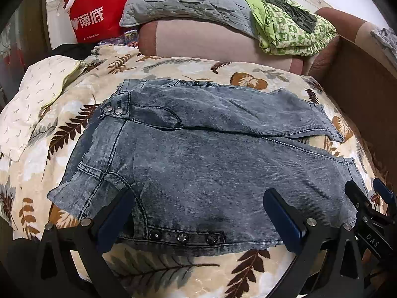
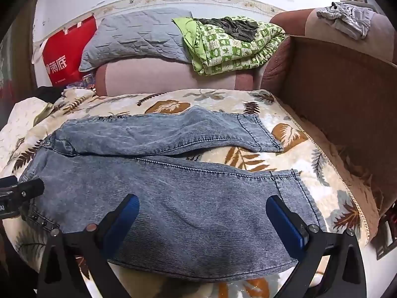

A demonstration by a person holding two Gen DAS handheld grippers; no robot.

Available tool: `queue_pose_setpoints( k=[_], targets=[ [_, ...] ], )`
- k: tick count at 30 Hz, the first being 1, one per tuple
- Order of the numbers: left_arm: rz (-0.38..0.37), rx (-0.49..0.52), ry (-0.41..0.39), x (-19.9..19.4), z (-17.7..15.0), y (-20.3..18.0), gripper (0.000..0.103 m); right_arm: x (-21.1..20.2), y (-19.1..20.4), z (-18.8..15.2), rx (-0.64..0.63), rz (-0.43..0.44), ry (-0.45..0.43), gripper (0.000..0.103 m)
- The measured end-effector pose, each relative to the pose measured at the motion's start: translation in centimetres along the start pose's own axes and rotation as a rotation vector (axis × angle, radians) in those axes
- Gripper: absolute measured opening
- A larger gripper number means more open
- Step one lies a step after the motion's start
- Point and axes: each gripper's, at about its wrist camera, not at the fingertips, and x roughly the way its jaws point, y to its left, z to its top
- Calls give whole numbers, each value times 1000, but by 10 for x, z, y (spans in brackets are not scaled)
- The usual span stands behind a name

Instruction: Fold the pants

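Faded blue pants lie flat across mid-frame, waist left, legs spread apart toward the right, unfolded.

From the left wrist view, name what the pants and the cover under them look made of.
Pants: faded blue denim, going by the twill ribs, contrast stitching and metal snaps. Cover: likely plush fleece, its leaf print looking soft and slightly shiny.

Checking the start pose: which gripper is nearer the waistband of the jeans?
Left. The left gripper hovers open over the waistband; the right gripper hovers open over the near leg, toward its hem.
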Motion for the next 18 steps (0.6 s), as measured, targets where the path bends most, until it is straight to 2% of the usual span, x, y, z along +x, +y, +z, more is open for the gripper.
queue_pose_setpoints(
  k=[18],
  targets=[
    [3,-9,-2,-4,-3,0,103,-3,-3,0,4,7,-10,103]
  ],
)
